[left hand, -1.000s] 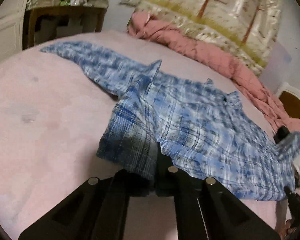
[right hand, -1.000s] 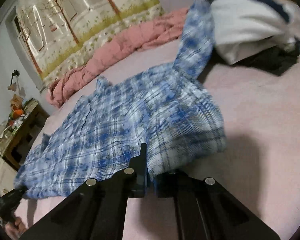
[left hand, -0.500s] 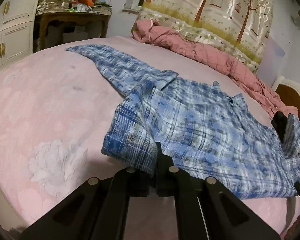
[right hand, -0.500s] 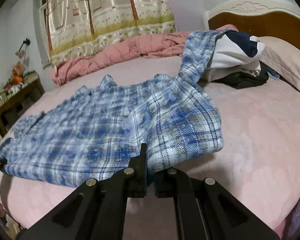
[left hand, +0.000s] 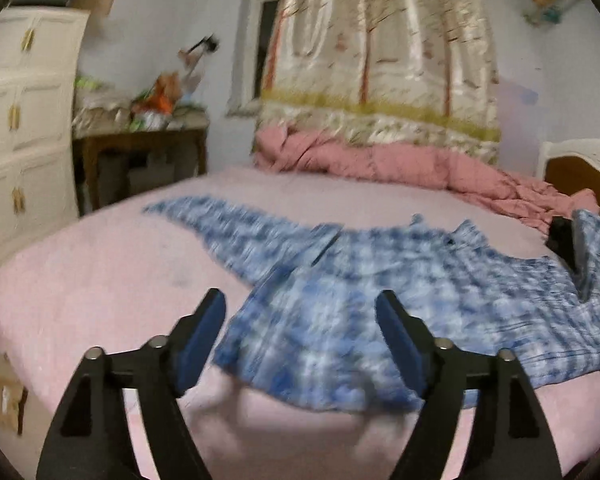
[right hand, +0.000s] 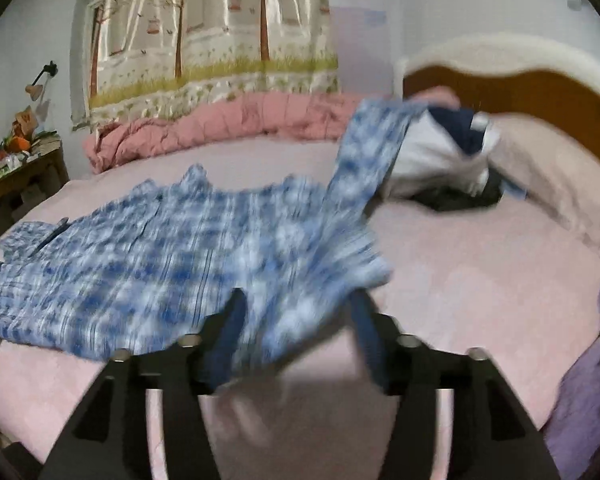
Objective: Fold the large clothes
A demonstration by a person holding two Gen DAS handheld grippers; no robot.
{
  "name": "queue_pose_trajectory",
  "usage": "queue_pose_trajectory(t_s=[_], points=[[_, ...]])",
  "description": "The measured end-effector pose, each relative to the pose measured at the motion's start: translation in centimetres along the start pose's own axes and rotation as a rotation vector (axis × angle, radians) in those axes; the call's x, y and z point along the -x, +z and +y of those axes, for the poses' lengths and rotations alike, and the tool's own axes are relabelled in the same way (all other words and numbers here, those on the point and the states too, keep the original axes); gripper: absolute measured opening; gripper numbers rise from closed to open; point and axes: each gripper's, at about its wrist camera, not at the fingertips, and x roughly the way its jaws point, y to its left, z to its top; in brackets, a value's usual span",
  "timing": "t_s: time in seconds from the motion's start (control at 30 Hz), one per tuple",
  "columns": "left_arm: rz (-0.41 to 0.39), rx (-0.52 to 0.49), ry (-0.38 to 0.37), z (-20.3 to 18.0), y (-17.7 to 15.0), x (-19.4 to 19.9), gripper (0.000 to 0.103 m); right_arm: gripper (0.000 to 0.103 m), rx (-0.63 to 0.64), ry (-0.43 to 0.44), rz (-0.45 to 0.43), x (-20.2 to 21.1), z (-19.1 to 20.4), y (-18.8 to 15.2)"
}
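Observation:
A blue and white plaid shirt (left hand: 400, 296) lies spread on the pink bed (left hand: 100, 280), one sleeve stretched to the far left. My left gripper (left hand: 300, 320) is open, its fingers apart on either side of the shirt's near hem corner, holding nothing. In the right wrist view the same shirt (right hand: 160, 252) lies flat, its other sleeve (right hand: 372, 148) draped up over a pile of clothes. My right gripper (right hand: 298, 320) is open over the near hem corner, empty. Both views are blurred by motion.
A rumpled pink quilt (left hand: 400, 164) lies along the far side of the bed. A pile of white and dark clothes (right hand: 448, 160) and a pillow (right hand: 560, 168) sit by the headboard (right hand: 520, 84). A white cabinet (left hand: 24, 140) and a cluttered wooden table (left hand: 140, 140) stand at left.
Both grippers were shut on the shirt's hem corners and have opened, letting the cloth drop onto the bed. Both have drawn back and lifted a little.

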Motion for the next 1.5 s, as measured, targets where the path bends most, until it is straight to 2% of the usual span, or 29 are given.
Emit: queue_pose_trajectory(t_s=[0.07,0.1,0.13,0.2,0.27,0.33,0.47,0.57,0.63,0.7,0.77,0.87,0.93,0.97,1.0,1.1,1.23,1.33,1.4,1.5], points=[[-0.023,-0.030,-0.036,-1.1,0.5,0.0,0.082,0.065,0.025,-0.021,-0.050,0.7,0.2,1.1],[-0.024,-0.042,-0.044,-1.7,0.8,-0.3,0.085,0.069,0.032,-0.016,-0.059,0.8,0.2,1.6],[-0.022,-0.050,-0.048,-2.2,1.0,-0.7,0.086,0.074,0.032,-0.005,-0.067,1.0,0.1,2.1],[-0.026,-0.054,-0.076,-3.1,1.4,-1.7,0.086,0.076,0.013,0.046,-0.074,0.9,-0.1,2.8],[-0.045,-0.062,-0.089,-4.2,1.8,-2.7,0.086,0.076,0.013,0.132,-0.039,-0.1,0.3,3.1],[-0.074,-0.079,-0.115,-5.2,2.2,-3.5,0.086,0.076,0.023,0.175,0.030,-1.9,1.0,2.8],[-0.127,-0.072,-0.148,-6.2,2.4,-4.3,0.089,0.076,0.077,0.135,0.134,-4.8,2.4,1.0],[-0.156,-0.054,-0.149,-6.5,2.0,-4.9,0.101,0.078,0.074,0.131,0.191,-6.5,2.5,-0.9],[-0.156,-0.048,-0.182,-6.6,1.9,-5.1,0.102,0.079,0.066,0.136,0.189,-6.8,2.3,-1.3],[-0.177,-0.040,-0.214,-6.4,1.7,-4.7,0.102,0.084,0.059,0.156,0.187,-6.7,2.1,-1.0],[-0.206,-0.035,-0.211,-6.4,1.7,-4.0,0.103,0.085,0.049,0.160,0.190,-6.8,2.0,-1.0],[-0.246,-0.034,-0.190,-6.5,1.7,-3.1,0.103,0.085,0.044,0.152,0.149,-6.2,1.9,-0.3],[-0.263,-0.038,-0.185,-6.4,1.7,-2.6,0.103,0.089,0.043,0.126,0.097,-5.5,1.9,0.5],[-0.269,-0.046,-0.199,-6.4,1.7,-2.4,0.103,0.093,0.042,0.105,0.062,-5.0,1.8,0.9],[-0.269,-0.052,-0.215,-6.5,1.7,-2.3,0.103,0.102,0.042,0.091,0.033,-4.5,1.6,1.3],[-0.274,-0.063,-0.268,-6.6,1.9,-2.2,0.103,0.103,0.054,0.068,-0.078,-2.9,0.6,2.8],[-0.272,-0.092,-0.152,-7.6,2.4,-2.7,0.103,0.103,0.019,0.049,-0.136,-2.0,-1.9,5.9],[-0.224,-0.092,-0.156,-8.0,3.3,-4.5,0.103,0.103,-0.014,-0.003,-0.191,-1.9,-4.4,9.1],[-0.199,-0.101,-0.148,-8.2,3.4,-5.9,0.103,0.103,-0.026,-0.035,-0.177,-2.6,-6.0,11.7],[-0.115,-0.104,-0.140,-8.4,2.6,-8.4,0.103,0.101,-0.112,0.046,-0.133,-4.6,-9.0,15.5]])
